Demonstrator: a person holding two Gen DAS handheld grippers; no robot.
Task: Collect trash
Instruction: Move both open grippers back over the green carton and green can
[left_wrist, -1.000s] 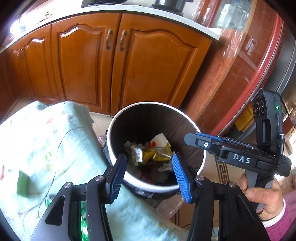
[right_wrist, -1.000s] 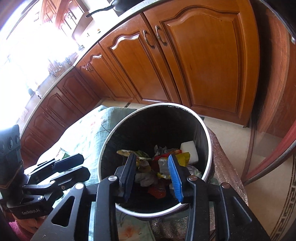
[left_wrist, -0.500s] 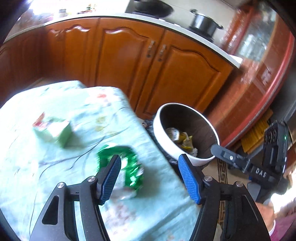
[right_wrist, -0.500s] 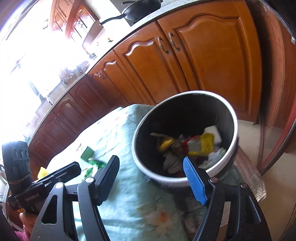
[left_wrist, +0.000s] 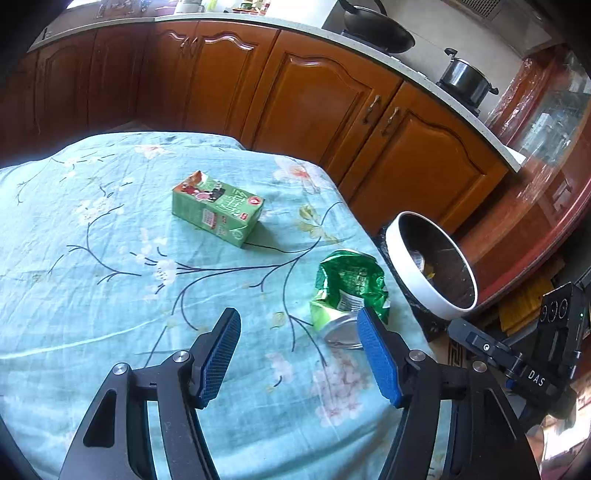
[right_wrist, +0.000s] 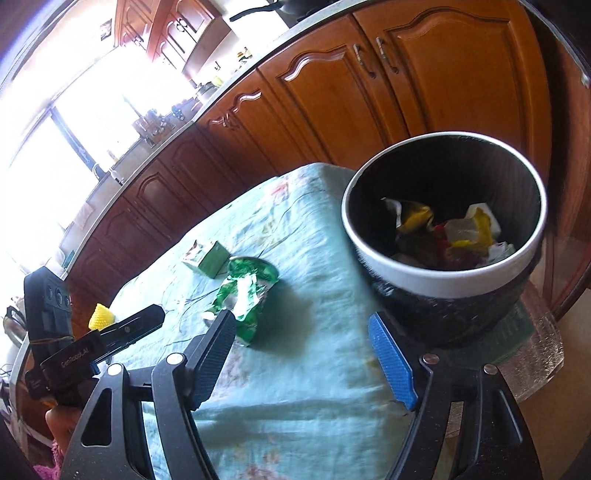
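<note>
So both grippers just swung off the white-rimmed black trash bin (right_wrist: 443, 273) back over the flowered teal surface (left_wrist: 110, 258), jaws opening wider, nothing between them. Left gripper (left_wrist: 299, 354) and right gripper (right_wrist: 301, 354) are released; the crumpled green foil wrapper (left_wrist: 349, 291) near the bin looks next, green carton (left_wrist: 218, 210) farther left.

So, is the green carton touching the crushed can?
Apart. In the left wrist view, bare cloth shows between the carton and the can.
</note>
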